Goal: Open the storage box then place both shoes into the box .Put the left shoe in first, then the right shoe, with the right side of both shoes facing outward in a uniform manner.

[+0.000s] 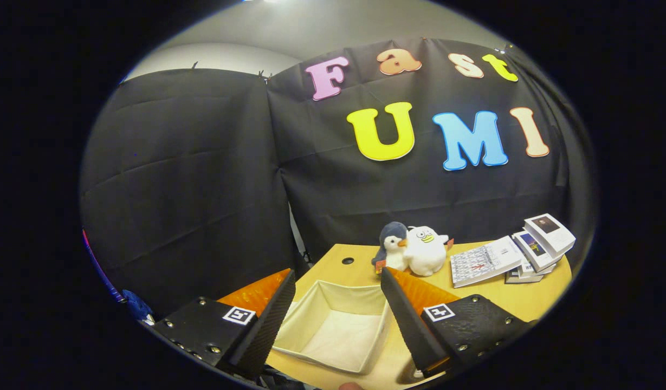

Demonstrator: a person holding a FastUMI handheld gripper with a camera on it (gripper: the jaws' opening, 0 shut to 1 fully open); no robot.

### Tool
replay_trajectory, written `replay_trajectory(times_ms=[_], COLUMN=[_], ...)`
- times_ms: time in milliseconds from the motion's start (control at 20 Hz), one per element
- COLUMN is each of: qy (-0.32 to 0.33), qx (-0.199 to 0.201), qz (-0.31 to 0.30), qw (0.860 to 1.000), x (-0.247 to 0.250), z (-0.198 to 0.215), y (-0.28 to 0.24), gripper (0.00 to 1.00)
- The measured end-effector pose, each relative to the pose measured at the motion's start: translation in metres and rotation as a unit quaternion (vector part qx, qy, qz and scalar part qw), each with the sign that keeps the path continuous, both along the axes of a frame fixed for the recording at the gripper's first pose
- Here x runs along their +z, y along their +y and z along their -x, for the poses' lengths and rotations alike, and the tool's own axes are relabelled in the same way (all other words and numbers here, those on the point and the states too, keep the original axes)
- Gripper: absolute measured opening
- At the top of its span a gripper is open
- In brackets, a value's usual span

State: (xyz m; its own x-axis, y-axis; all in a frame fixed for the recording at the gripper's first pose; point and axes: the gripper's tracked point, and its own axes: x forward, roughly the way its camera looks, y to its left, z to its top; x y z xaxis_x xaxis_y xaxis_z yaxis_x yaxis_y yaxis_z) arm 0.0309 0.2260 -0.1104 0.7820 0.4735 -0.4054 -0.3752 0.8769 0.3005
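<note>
A cream fabric storage box (pixel 333 330) sits on the wooden table (pixel 490 295), below and between my fingers. Its top is open and the pale inside shows nothing in it. My gripper (pixel 337 274) hangs above the box with its fingers spread wide apart, one over the box's left rim and one over its right rim. Nothing is held between them.
Just beyond the box stand two plush toys, a grey penguin (pixel 391 245) and a white one (pixel 426 250). To their right lie a booklet (pixel 484 261) and a stack of small books (pixel 541 241). A cable hole (pixel 348 260) is in the tabletop. The black cloth wall stands close behind.
</note>
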Motion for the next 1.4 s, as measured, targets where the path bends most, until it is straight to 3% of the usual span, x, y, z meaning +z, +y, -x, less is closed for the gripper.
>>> replay_trajectory(times_ms=[700, 1400], qy=[0.051, 0.165], qx=[-0.059, -0.058], qz=[0.076, 0.100], qw=[0.994, 0.979], x=[-0.084, -0.196], z=[0.004, 0.041], y=[-0.115, -0.151], gripper=[0.97, 0.98])
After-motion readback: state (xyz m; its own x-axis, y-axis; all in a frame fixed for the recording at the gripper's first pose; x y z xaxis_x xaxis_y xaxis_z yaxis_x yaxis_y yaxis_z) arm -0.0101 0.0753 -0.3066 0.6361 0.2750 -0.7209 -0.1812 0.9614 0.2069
